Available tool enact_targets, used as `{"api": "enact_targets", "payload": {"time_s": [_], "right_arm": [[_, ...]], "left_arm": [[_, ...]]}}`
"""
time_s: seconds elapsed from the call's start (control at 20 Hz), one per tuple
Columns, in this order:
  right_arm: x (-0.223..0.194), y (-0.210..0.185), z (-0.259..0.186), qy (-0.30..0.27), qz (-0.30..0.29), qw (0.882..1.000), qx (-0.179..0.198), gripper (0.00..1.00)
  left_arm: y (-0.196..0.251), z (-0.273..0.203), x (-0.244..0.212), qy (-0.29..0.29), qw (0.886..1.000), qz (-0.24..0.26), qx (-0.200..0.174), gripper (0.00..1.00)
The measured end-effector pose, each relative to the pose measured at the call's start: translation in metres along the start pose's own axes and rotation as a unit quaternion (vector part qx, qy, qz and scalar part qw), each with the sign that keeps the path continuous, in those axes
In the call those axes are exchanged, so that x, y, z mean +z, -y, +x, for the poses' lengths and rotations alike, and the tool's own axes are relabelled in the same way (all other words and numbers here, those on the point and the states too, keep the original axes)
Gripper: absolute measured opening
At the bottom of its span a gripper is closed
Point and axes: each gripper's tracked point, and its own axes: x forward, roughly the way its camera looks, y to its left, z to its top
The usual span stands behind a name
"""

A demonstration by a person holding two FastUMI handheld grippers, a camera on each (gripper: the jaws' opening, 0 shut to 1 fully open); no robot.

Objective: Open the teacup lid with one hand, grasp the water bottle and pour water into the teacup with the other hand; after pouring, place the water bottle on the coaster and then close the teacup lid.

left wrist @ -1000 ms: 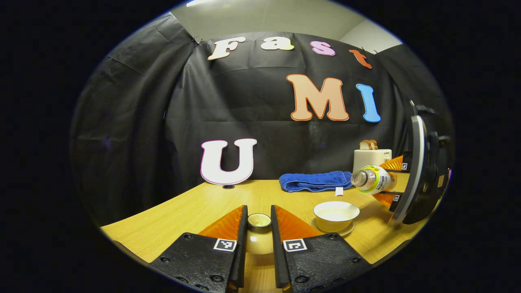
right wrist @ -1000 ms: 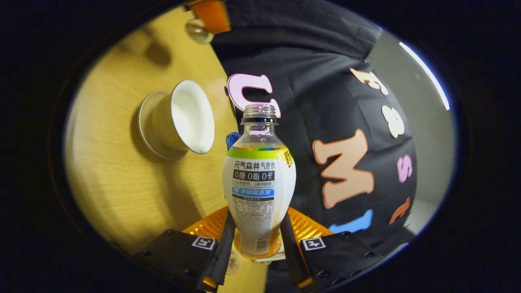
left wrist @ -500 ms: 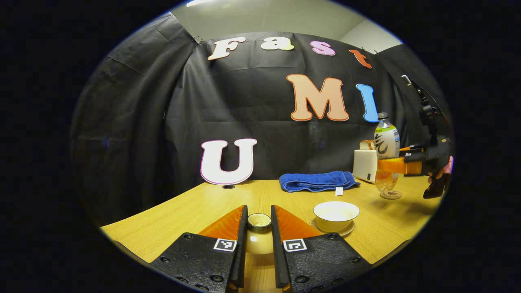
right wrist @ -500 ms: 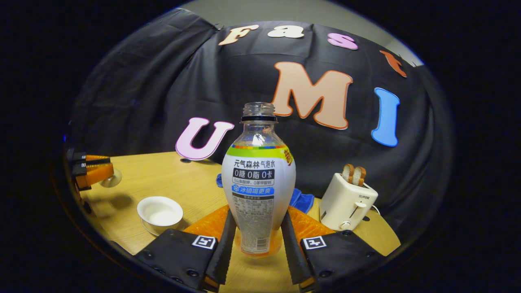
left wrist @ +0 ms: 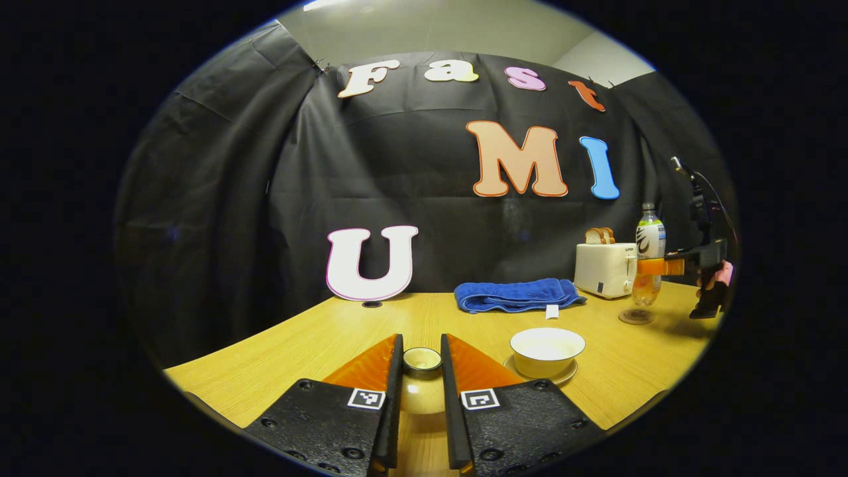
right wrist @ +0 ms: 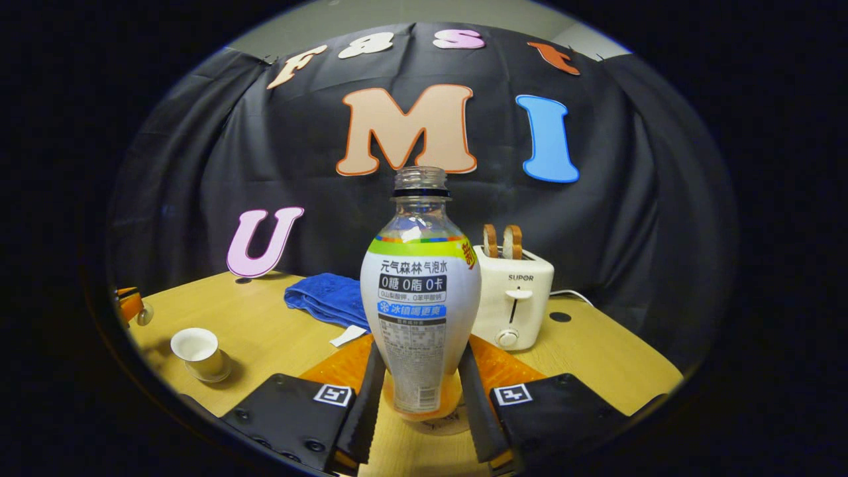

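Where the toaster (right wrist: 513,301) stands, a blue towel (right wrist: 324,298) lies beside.

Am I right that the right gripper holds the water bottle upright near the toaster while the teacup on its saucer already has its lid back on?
Not quite: the teacup is open. The left gripper view shows its bare rim, while the left gripper holds the lid away from the cup. The rest stands: the right gripper holds the water bottle upright near the toaster.

One bottle (right wrist: 420,291), one teacup (left wrist: 546,351), one lid (left wrist: 422,359), one toaster (right wrist: 513,305), one towel (left wrist: 513,294).
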Motion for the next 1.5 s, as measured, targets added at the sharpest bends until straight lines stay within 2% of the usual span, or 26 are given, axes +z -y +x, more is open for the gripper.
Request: {"api": "enact_targets", "payload": {"time_s": [0.4,0.45,0.7,0.75,0.8,0.9,1.05,1.2,1.25,1.3,1.4,1.5], "right_arm": [[-0.021,0.012,0.013,-0.014,0.005,1.0,-0.005,0.63],[-0.024,0.012,0.014,-0.016,0.008,1.0,-0.004,0.67],[-0.031,0.019,0.015,-0.016,0.02,1.0,-0.006,0.65],[-0.032,0.019,0.014,-0.016,0.019,1.0,-0.005,0.66],[-0.034,0.019,0.014,-0.017,0.019,1.0,-0.002,0.72],[-0.034,0.018,0.015,-0.015,0.015,1.0,-0.001,0.69],[-0.033,0.017,0.013,-0.012,0.006,1.0,0.003,0.77],[-0.039,0.013,0.012,-0.02,0.009,1.0,0.011,0.75],[-0.04,0.014,0.011,-0.02,0.01,1.0,0.011,0.85],[-0.04,0.015,0.012,-0.02,0.012,1.0,0.01,0.85],[-0.042,0.016,0.011,-0.022,0.019,1.0,0.01,0.93],[-0.042,0.021,0.008,-0.018,0.029,0.999,0.008,0.93]], "left_arm": [[0.0,0.0,0.0,0.0,1.0,0.0,0.0,0.27],[0.0,0.0,0.0,0.0,1.0,0.0,0.0,0.27],[0.0,0.0,0.0,0.0,1.0,0.0,0.0,0.27],[0.0,0.0,0.0,0.0,1.0,0.0,0.0,0.27],[0.0,0.0,0.0,0.0,1.0,0.0,0.0,0.27],[0.0,0.0,0.0,0.0,1.0,0.0,0.0,0.27],[0.0,0.0,0.0,0.001,1.0,0.0,0.0,0.27],[0.0,0.0,0.0,0.001,1.0,0.0,0.0,0.27],[0.0,0.0,0.0,0.001,1.0,0.0,0.0,0.27],[0.0,0.0,0.0,0.001,1.0,0.0,0.0,0.27],[0.0,0.0,0.0,0.001,1.0,0.0,0.0,0.27],[0.0,0.0,0.0,0.001,1.0,0.0,0.0,0.27]]}}
